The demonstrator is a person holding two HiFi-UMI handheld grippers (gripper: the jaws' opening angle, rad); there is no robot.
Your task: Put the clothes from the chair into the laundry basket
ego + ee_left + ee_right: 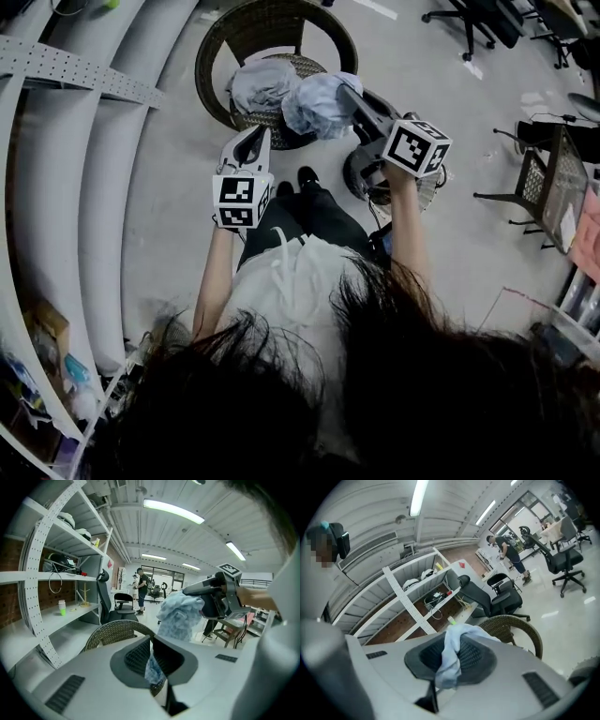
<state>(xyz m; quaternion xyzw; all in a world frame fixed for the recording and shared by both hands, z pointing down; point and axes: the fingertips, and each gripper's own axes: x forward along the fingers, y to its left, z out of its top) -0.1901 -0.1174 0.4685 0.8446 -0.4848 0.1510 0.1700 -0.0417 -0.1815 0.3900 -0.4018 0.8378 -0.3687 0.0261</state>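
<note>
— Where do we stand with the clothes?

— We have two pieces in play. The light blue garment [319,105] hangs bunched from the right tongs [449,660], lifted off the wicker chair [239,37] and just beside its seat edge. The pads are closed on a fold of it. In the right gripper view the cloth drapes over one jaw and runs down through the pinch.

— And the other one?

— The grey-blue garment [262,82] is heaped over the seat. As far as we can read the left gripper view, the left tongs [153,660] are clamped on a strip of it: patterned blue cloth fills the narrow gap between the pads.

— So nothing is in the basket?

— Not that we can see. We judge the task to be at the lifting stage, with both pieces gripped and neither delivered. A round, dark-rimmed thing [361,178] on the floor [450,112], half hidden under the right hand, may be the laundry basket, but we cannot tell for sure. Carrying both pieces over and releasing them is all left to do.

— Any writing we can read?

— None. The marker cubes [417,145] carry only black-and-white square patterns, no letters. A red-and-white sign [461,566] by the shelving [417,597] is too small to read, and the garments show no label.
</note>
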